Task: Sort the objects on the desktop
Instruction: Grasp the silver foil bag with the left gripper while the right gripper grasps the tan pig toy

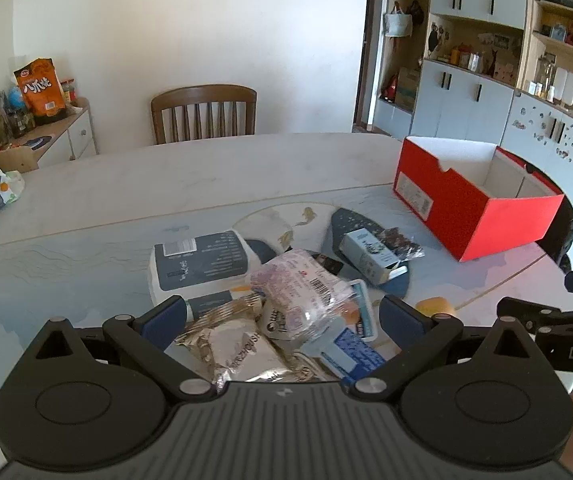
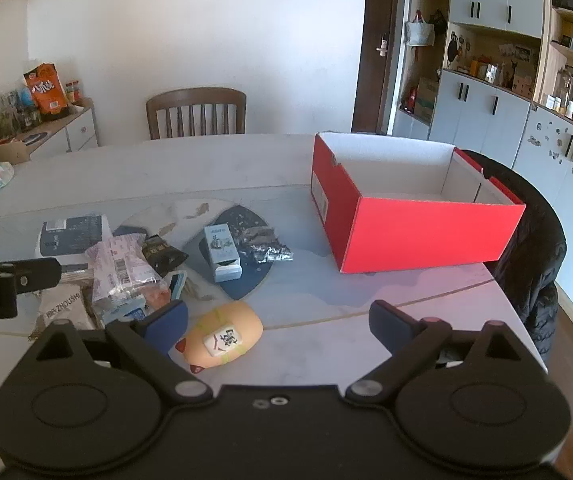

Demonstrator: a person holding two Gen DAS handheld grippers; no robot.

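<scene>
A pile of snack packets lies on the table: a clear pink-printed packet (image 1: 302, 292), a silver foil packet (image 1: 238, 350), a white and dark blue pack (image 1: 198, 264). My left gripper (image 1: 282, 320) is open just above the pile, fingers either side of the packets. A small pale blue carton (image 2: 222, 254) and a dark crinkled wrapper (image 2: 266, 246) lie further on. A peach-coloured toy with a tile (image 2: 226, 338) lies in front of my right gripper (image 2: 278, 326), which is open and empty. An open, empty red box (image 2: 414, 204) stands at the right.
A wooden chair (image 2: 196, 114) stands at the table's far side. A dark jacket (image 2: 534, 256) hangs over a chair right of the box. A sideboard with bags (image 1: 42, 120) is at the left, cabinets (image 2: 486, 112) at the right.
</scene>
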